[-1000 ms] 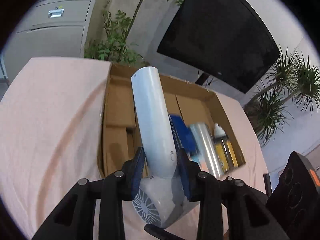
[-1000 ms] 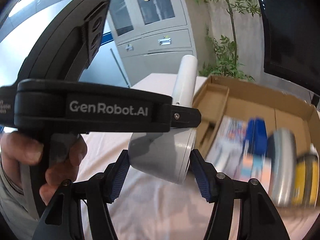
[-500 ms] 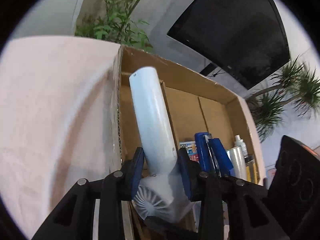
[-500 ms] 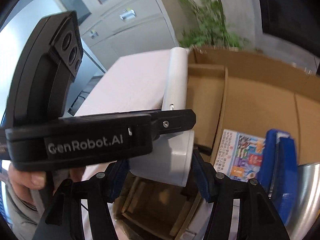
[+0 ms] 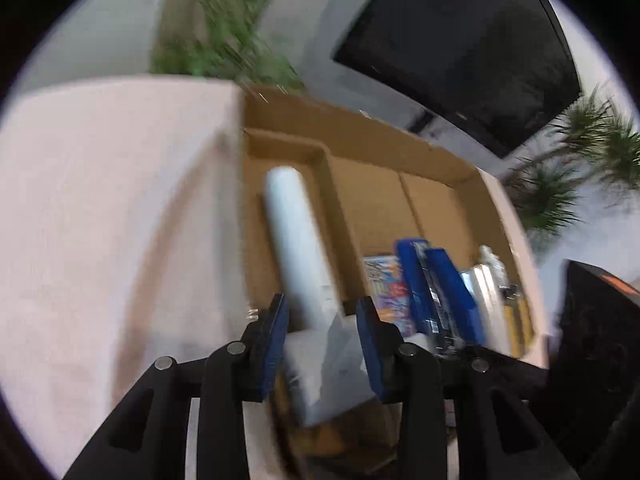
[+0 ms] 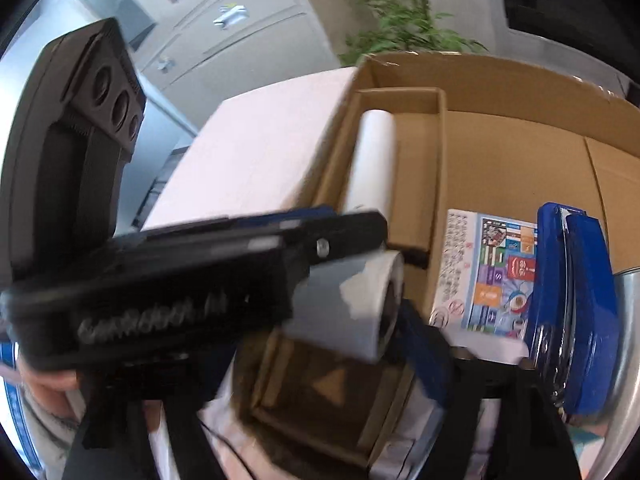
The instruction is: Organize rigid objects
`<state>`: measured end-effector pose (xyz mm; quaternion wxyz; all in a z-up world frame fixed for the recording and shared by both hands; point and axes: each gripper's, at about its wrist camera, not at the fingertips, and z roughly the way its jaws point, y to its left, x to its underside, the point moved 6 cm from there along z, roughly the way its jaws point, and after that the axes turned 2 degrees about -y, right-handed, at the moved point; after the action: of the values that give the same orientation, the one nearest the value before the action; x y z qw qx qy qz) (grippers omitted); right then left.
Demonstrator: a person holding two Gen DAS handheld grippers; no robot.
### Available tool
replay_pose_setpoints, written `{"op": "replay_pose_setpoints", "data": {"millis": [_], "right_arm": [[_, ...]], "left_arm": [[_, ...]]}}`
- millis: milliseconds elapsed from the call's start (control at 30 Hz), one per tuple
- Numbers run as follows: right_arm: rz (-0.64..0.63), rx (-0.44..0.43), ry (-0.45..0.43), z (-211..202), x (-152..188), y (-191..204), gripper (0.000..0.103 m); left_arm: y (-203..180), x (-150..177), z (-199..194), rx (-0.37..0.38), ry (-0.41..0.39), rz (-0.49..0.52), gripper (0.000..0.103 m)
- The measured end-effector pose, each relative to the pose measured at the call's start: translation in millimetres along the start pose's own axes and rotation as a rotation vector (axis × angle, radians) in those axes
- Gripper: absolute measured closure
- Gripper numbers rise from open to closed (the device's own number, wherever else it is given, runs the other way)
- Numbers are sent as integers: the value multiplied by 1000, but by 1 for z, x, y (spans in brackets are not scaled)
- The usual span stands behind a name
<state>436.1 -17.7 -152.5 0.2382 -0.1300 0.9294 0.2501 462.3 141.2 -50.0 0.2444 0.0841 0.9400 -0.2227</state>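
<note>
**Tight squeeze at the divider**

Gripping the white hair dryer (image 5: 316, 364) with the left tool (image 5: 322, 340), blue pads closed on its body. Hanging low over the cardboard box (image 5: 360, 136) at its left end, with the long handle pointing up the narrow compartment beside the divider (image 5: 336, 200). Impossible to say whether resting on the box floor or clear of it: too blurred.

Cannot tell about the right tool (image 6: 336, 364) either: smeared, half hidden behind the left tool, crowded in close to the dryer's barrel.

Plenty to go wrong from here:

- Snagging the handle on the divider if lowered at the present slant, and likely buckling that thin cardboard wall.
- Letting go too soon and leaving the dryer propped on the divider's edge, not lying in the slot.
- Swinging the barrel sideways into the printed packet (image 5: 384, 280) and the blue stapler (image 5: 436, 292) just beside it, which could shove both into the silver can (image 5: 480, 284).
- Knocking tool against tool, working so near each other, and jolting the grip loose.
- Dragging the whole box across the pink-covered desk (image 5: 120, 200) by pushing down against its wall.

Going by the blur, moving fast: worth slowing down, straightening the handle along the slot, and opening only once seated.
</note>
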Motion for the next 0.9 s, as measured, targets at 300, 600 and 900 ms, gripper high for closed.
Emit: {"op": "replay_pose_setpoints", "data": {"millis": [300,600,900], "right_arm": [[-85,418,-363,-124,79,-64,0],[-27,500,-441,-194,146,-106,1],[-58,481,-483,-250,194,-97,1]], "left_arm": [[-92,98,-148,-530,-640,189,1],[-157,166,-127,-484,-532,105,1],[-197,179,-139,-469,-538,114,1]]}}
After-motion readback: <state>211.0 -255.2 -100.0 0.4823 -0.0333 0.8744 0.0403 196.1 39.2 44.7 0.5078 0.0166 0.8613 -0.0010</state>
